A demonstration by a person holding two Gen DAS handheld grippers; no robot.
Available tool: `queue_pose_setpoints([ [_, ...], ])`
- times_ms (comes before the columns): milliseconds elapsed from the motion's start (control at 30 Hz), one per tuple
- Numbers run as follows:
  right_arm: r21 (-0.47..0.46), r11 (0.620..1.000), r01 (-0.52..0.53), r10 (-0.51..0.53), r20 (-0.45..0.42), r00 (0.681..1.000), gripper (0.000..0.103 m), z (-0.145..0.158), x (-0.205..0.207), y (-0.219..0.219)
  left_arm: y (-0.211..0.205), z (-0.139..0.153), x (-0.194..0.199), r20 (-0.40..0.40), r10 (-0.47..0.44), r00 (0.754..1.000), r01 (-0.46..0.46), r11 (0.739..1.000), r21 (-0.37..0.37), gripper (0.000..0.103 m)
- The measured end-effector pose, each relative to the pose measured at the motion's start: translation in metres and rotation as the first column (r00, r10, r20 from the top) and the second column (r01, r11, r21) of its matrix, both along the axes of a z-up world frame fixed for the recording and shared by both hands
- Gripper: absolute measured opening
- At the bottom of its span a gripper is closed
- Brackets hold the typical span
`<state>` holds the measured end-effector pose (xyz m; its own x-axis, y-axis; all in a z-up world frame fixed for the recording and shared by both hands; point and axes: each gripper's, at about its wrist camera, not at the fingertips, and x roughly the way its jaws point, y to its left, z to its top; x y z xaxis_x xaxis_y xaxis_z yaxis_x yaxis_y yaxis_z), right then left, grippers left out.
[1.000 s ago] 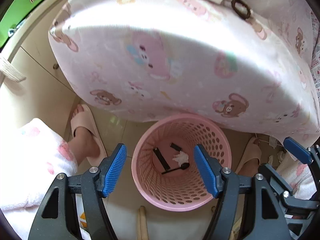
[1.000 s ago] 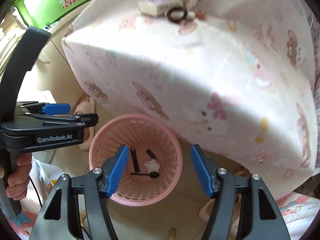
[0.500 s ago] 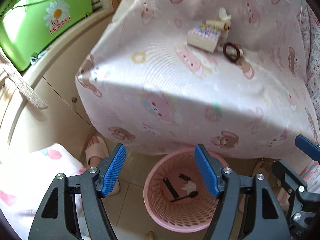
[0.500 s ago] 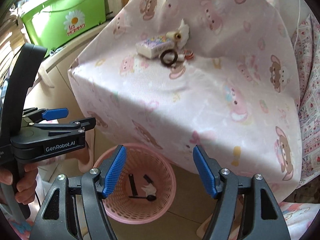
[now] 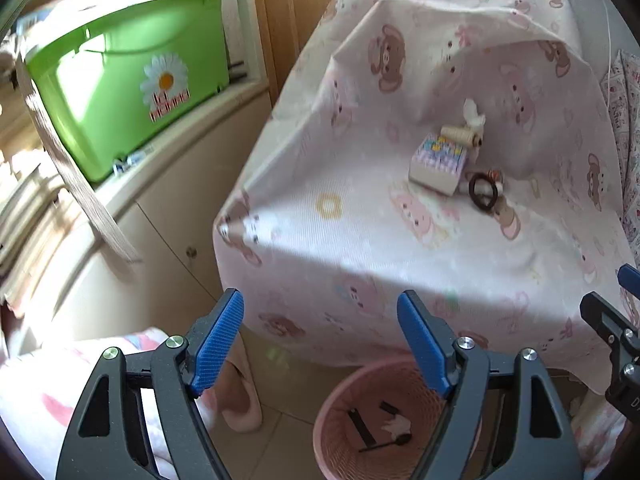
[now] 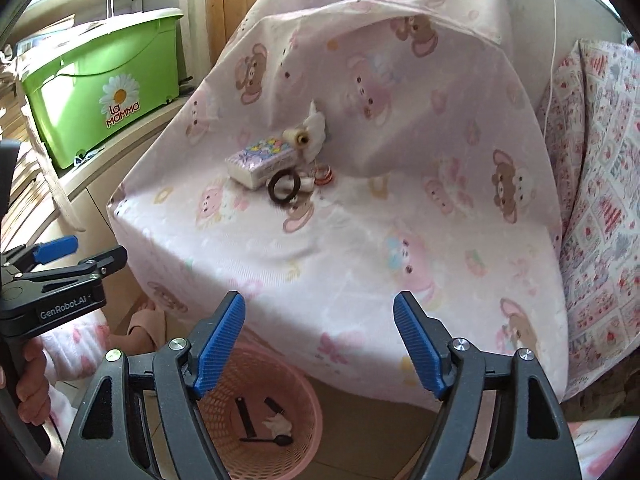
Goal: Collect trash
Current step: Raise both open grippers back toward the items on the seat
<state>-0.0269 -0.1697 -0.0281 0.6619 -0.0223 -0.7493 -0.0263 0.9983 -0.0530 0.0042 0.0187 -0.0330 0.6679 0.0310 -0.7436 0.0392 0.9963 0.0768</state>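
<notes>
A pink mesh bin (image 5: 340,408) (image 6: 296,400) stands on the floor below the cloth-covered table (image 5: 360,240) (image 6: 360,240). It holds black sticks, a black spoon and a crumpled white tissue (image 5: 396,426) (image 6: 276,424). On the cloth lie a flowered small box (image 5: 438,160) (image 6: 260,160), a thread spool (image 5: 460,136), a white crumpled scrap (image 5: 472,114) (image 6: 314,122) and a brown ring (image 5: 483,191) (image 6: 283,187). My left gripper (image 5: 320,344) and right gripper (image 6: 318,344) are both open and empty, above the bin, short of the table's items.
A green plastic tub (image 5: 120,80) (image 6: 100,80) sits on a cream cabinet at the left. A patterned pillow (image 6: 600,200) lies at the right. The person's slippered foot (image 5: 240,400) is on the tiled floor beside the bin.
Both grippers have risen and tilted up from over the bin; the tabletop items have come into fuller view. Both stay open and empty.
</notes>
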Motion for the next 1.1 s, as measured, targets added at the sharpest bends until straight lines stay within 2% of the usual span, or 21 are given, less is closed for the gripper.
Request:
queue_pose_setpoints([
  [67,-0.001,1.0,-0.016,0.016,0.022,1.0,0.078,0.01,0.006,-0.004,-0.001,0.015,0.002,0.039,-0.011,0.999,0.012,1.0,-0.015,0.085],
  [167,-0.014,1.0,-0.001,0.001,0.069,0.998,0.078,0.028,0.015,-0.01,-0.001,0.039,0.011,0.089,-0.012,0.996,0.014,1.0,-0.018,0.087],
  [300,0.046,0.998,0.031,-0.037,0.128,0.991,0.079,0.055,0.032,-0.025,-0.006,0.07,0.028,0.147,-0.021,0.989,0.025,0.999,-0.026,0.088],
  [367,0.047,0.997,0.056,-0.064,0.171,0.983,0.079,0.067,0.042,-0.033,-0.008,0.085,0.037,0.179,-0.031,0.983,0.038,0.999,-0.034,0.09],
  [467,0.064,0.998,0.001,-0.013,0.194,0.981,0.086,0.077,0.059,-0.043,-0.012,0.102,0.049,0.244,-0.043,0.969,0.053,0.998,-0.033,0.097],
  [533,0.064,0.998,0.014,-0.026,0.199,0.98,0.086,0.076,0.067,-0.051,-0.013,0.106,0.056,0.269,-0.046,0.962,0.054,0.998,-0.021,0.1],
  [600,0.058,0.997,0.059,-0.069,0.201,0.977,0.086,0.069,0.072,-0.06,-0.013,0.101,0.061,0.261,-0.035,0.965,0.042,0.999,-0.019,0.101],
  [700,0.049,0.996,0.073,-0.08,0.175,0.981,0.086,0.049,0.077,-0.068,-0.009,0.079,0.067,0.213,-0.027,0.977,0.033,0.999,-0.025,0.101],
  [900,0.065,0.996,0.052,-0.058,0.082,0.995,0.086,0.016,0.086,-0.069,-0.014,0.03,0.077,0.115,-0.056,0.992,0.055,0.998,0.011,0.1],
  [1000,0.082,0.996,0.019,-0.024,0.058,0.998,0.086,0.005,0.09,-0.06,-0.015,0.021,0.081,0.081,-0.066,0.995,0.067,0.998,-0.002,0.098],
  [1100,0.088,0.996,-0.029,0.025,0.049,0.998,0.082,-0.002,0.094,-0.046,-0.011,0.023,0.082,0.102,-0.059,0.993,0.058,0.998,0.013,0.098],
])
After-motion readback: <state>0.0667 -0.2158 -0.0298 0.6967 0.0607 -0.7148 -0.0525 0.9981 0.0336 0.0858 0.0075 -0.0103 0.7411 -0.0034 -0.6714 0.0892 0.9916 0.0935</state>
